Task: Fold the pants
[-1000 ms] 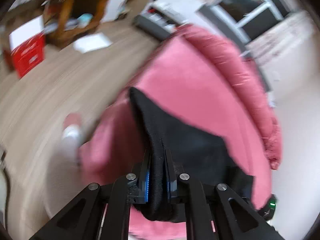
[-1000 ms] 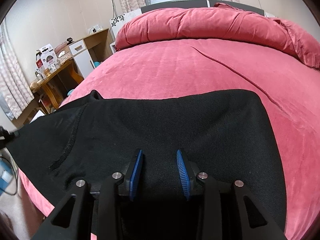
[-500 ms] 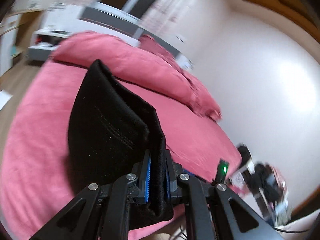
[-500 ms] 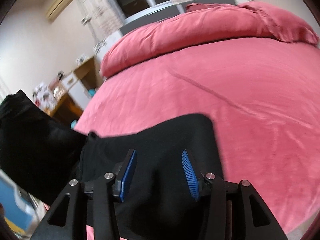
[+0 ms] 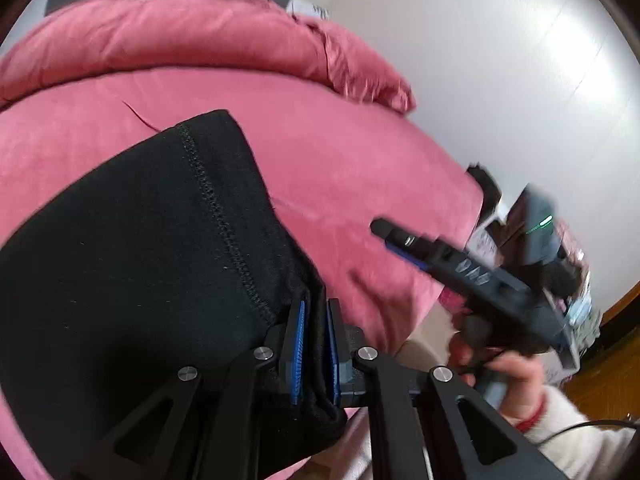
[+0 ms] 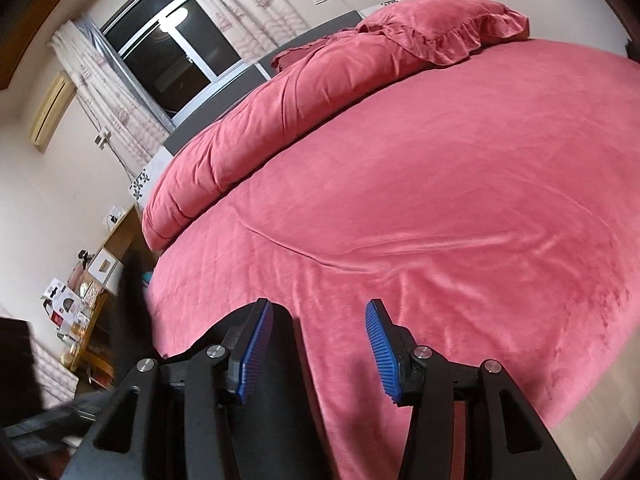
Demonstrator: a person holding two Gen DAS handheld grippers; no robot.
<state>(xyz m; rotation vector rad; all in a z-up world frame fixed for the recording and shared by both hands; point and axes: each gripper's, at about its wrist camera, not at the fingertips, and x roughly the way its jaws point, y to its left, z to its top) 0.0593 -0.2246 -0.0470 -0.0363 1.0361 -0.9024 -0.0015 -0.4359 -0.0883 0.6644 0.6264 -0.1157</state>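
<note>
Left wrist view: one pair of black pants (image 5: 152, 264), one pink bed (image 5: 340, 168), one rolled pink duvet (image 5: 168, 36) along its far side, one white wall (image 5: 500, 60). Two grippers in frame. The left gripper (image 5: 314, 350) is clamped on a thick fold of the pants, cloth squeezed between its two blue pads (image 5: 298, 350). The pants are bunched in layers, held up over the near part of the bed, one stitched seam running down the top layer, the lower edge hanging below the fingers. The right gripper (image 5: 400, 242) sits off to the right over the bed edge, blurred, a hand (image 5: 492, 368) in a white sleeve on its handle.

Right wrist view: right gripper (image 6: 318, 344) has its jaws spread wide, nothing between the two blue pads (image 6: 380, 346), only pink bed (image 6: 440, 200) beyond. One frilled pillow (image 6: 448, 28), one duvet (image 6: 280, 100), one dark window (image 6: 168, 56) with patterned curtains (image 6: 248, 4), one wooden desk (image 6: 92, 308) cluttered with boxes at left. A dark blurred shape at the far left edge, cannot tell what it is.
</note>
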